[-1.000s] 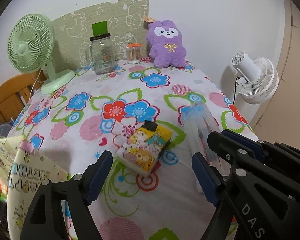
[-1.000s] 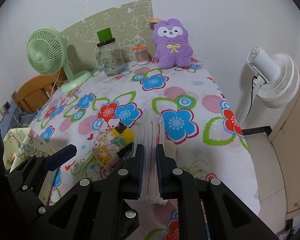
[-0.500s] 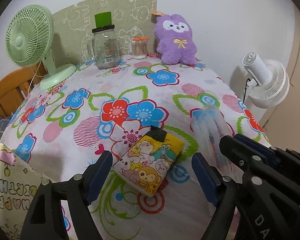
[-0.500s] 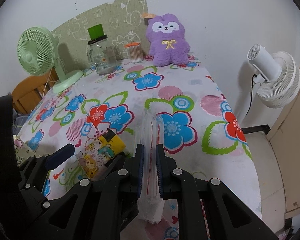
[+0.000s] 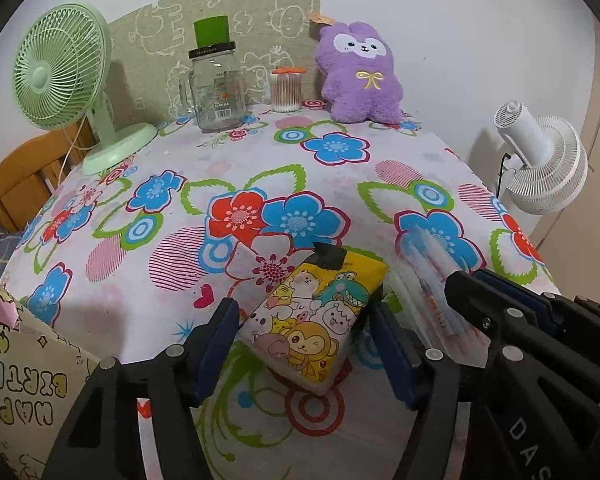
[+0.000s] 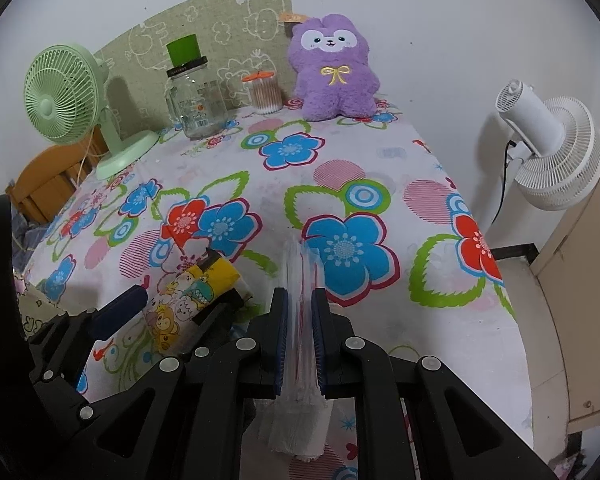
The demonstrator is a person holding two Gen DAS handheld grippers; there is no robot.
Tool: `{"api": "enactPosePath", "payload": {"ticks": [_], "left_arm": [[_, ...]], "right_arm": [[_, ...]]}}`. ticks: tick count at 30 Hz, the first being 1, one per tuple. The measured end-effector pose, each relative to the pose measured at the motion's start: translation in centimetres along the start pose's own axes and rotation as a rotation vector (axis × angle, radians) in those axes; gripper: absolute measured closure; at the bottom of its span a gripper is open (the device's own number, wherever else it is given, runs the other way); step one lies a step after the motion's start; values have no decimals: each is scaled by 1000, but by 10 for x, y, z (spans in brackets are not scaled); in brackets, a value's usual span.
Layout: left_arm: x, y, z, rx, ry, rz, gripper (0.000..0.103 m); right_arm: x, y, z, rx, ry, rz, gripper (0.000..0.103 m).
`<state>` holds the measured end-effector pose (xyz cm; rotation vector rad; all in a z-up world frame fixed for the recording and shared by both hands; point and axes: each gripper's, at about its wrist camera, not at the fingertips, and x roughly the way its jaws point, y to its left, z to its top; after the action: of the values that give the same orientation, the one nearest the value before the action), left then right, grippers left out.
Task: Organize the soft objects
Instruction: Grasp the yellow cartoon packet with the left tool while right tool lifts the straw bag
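Observation:
A yellow tissue pack with cartoon animals [image 5: 316, 320] lies on the flowered tablecloth [image 5: 228, 184]. My left gripper [image 5: 304, 340] is open, its fingers on either side of the pack's near end. My right gripper [image 6: 300, 320] is shut on a clear plastic-wrapped tissue pack [image 6: 300, 276], held above the cloth just right of the yellow pack; it also shows in the left wrist view [image 5: 428, 280]. The yellow pack shows in the right wrist view [image 6: 188, 300] too. A purple plush bunny [image 5: 360, 76] sits against the back wall.
A green desk fan [image 5: 68, 84] stands at the back left. A glass jar with a green lid [image 5: 216, 84] and a cotton-swab tub [image 5: 286, 90] stand at the back. A white fan [image 5: 540, 160] stands off the right edge. A "Happy Birthday" bag [image 5: 24, 380] sits near left.
My left gripper has moved forward and down so its open fingers now flank the yellow pack. My right gripper has kept its hold on the clear pack and shifted slightly.

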<state>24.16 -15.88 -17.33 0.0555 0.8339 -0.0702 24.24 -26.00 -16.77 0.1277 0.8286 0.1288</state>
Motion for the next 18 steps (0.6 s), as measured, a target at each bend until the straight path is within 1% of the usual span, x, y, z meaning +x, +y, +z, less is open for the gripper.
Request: {"api": "enactPosePath", "payload": {"ticks": [1, 2, 7, 10, 13, 14, 15, 16, 18], "left_arm": [[0, 0, 0, 1, 1, 2, 37], [0, 0, 0, 2, 1, 1, 44], [-5, 3, -1, 0, 5, -21, 48], [-9, 3, -3, -3, 10, -38, 54], [-13, 3, -6, -7, 14, -54, 55], [-14, 3, -6, -7, 14, -56, 57], [-16, 4, -7, -7, 14, -62, 65], [-18, 4, -8, -4, 13, -69, 69], [-21, 3, -9, -4, 10, -73, 69]], "right_arm": [[0, 0, 0, -1, 0, 0, 88], [0, 0, 0, -1, 0, -1, 88], [-3, 2, -1, -1, -4, 0, 88], [-5, 3, -3, 0, -4, 0, 88], [-11, 6, -6, -2, -7, -1, 88], [-13, 6, -7, -1, -7, -1, 88], [-13, 6, -6, -1, -7, 0, 88], [-13, 6, -6, 1, -7, 0, 88], [-18, 8, -8, 6, -9, 3, 88]]}}
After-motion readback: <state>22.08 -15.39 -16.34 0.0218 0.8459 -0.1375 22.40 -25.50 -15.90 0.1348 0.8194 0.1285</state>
